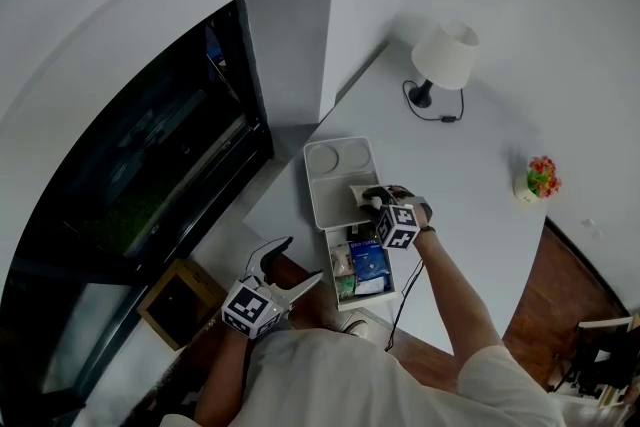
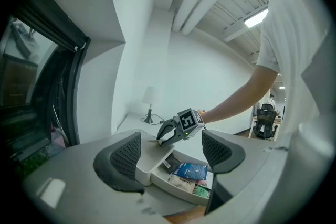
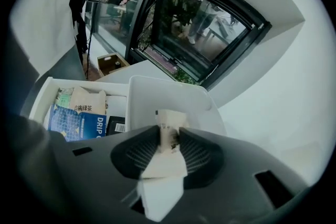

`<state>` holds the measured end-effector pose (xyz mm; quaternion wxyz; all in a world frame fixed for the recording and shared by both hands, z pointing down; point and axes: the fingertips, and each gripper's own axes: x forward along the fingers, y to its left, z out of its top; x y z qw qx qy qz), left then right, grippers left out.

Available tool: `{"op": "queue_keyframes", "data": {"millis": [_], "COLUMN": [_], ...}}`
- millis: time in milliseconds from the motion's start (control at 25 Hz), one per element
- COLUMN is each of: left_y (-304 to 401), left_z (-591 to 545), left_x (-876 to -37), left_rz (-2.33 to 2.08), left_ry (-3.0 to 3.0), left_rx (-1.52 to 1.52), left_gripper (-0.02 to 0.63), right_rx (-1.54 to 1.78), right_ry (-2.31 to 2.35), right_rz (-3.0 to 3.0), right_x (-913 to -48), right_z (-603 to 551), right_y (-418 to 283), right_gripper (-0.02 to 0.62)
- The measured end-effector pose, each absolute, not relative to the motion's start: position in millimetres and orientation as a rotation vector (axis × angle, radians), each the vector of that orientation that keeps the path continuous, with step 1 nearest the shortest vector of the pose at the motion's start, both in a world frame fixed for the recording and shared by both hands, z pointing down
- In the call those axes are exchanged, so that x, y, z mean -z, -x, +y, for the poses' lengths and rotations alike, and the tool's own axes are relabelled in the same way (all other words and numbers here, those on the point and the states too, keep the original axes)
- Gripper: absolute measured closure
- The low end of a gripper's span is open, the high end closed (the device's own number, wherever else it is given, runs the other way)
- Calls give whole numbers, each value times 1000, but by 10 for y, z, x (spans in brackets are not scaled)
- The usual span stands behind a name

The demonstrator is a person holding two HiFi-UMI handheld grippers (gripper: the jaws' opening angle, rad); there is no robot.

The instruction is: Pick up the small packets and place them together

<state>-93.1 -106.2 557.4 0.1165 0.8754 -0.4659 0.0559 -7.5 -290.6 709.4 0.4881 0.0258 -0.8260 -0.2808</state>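
Observation:
A white two-part tray (image 1: 318, 207) sits on the white table. Its near compartment holds several small packets (image 1: 362, 265), a blue one (image 3: 79, 123) among them. My right gripper (image 1: 372, 201) hangs over the shallow far compartment (image 3: 173, 93), shut on a small pale packet (image 3: 169, 124) that stands up between the pads. In the left gripper view the right gripper (image 2: 159, 139) shows at the tray's edge (image 2: 149, 165). My left gripper (image 1: 306, 257) is off the table's near-left corner, open and with nothing in it (image 2: 172, 148).
A white lamp (image 1: 445, 55) with a black cord stands at the back of the table. A small flower pot (image 1: 540, 177) is at the right. A dark window (image 1: 150, 165) runs along the left, with a brown box (image 1: 180, 300) on the floor below it.

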Motion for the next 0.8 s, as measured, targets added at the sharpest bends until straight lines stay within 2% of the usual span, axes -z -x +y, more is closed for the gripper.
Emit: {"op": "queue_keyframes", "data": {"millis": [40, 80, 400, 800], "left_y": [921, 913, 845, 656], "left_z": [-1070, -1078, -1078, -1226], "left_x": [-5566, -5555, -5513, -5223], "left_rz": [-1363, -1362, -1334, -1290], "left_ry": [-2567, -2570, -2590, -2685], "left_rx": [-161, -157, -141, -58], "left_gripper": [247, 247, 247, 259], "right_rx": [664, 649, 540, 361], "right_ry": [-48, -35, -147, -668], "right_rz": [-2006, -2003, -2162, -2697], "right_x": [-7125, -7146, -6805, -5297], "right_z": [-2890, -2877, -2814, -2436], "right_y": [67, 53, -2, -241], "right_gripper": [404, 384, 383, 383]}}
